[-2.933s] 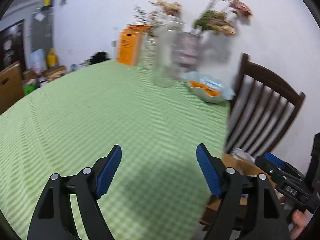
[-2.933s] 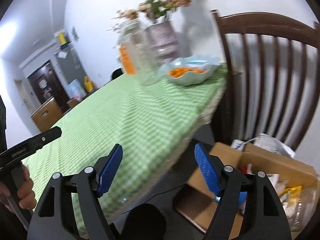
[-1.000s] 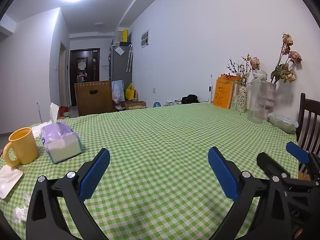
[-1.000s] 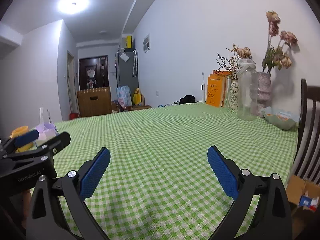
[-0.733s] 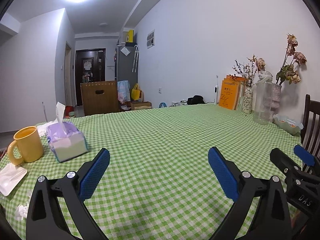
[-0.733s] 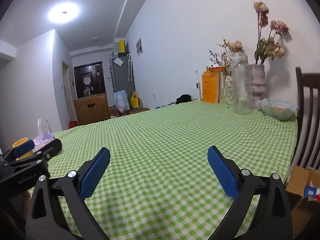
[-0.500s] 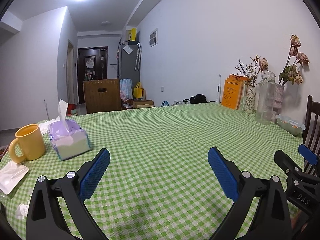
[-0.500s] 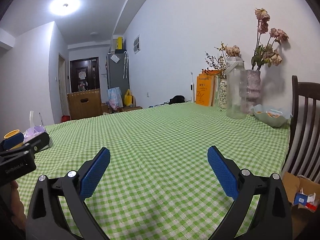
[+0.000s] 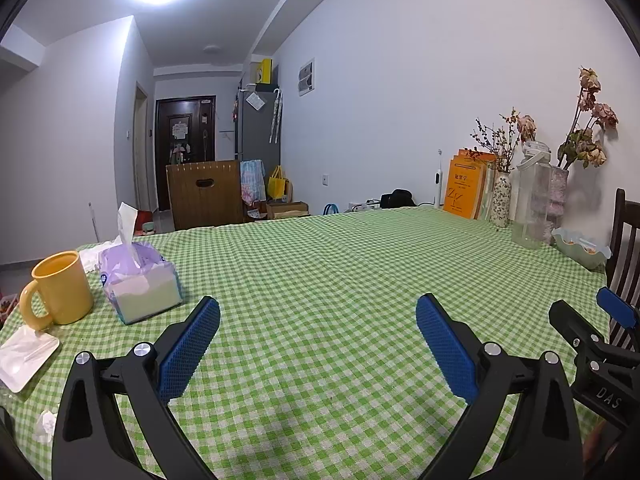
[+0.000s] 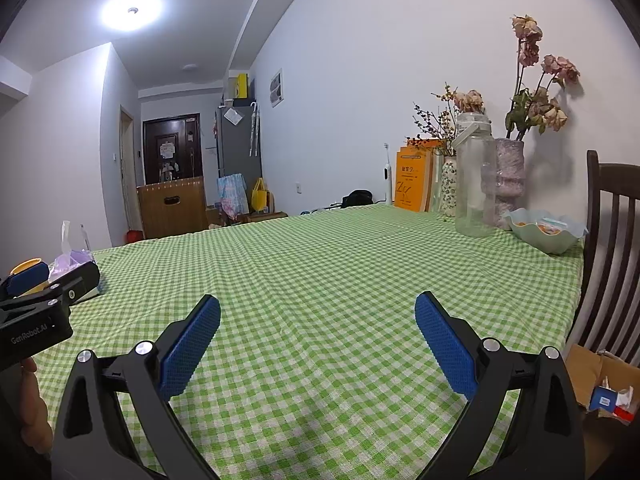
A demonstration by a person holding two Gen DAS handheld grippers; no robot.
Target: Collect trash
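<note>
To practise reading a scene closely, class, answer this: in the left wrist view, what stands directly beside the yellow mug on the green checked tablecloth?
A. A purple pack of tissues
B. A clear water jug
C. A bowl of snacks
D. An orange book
A: the purple pack of tissues, one tissue sticking up, sits just right of the yellow mug; the jug, book and bowl stand at the table's far right.

Woven checked cloth (image 9: 320, 280) covers the table; glossy yellow mug (image 9: 60, 290).

yellow mug (image 9: 60, 290), tissue pack (image 9: 140, 284), glass jar (image 10: 474, 184)
</note>
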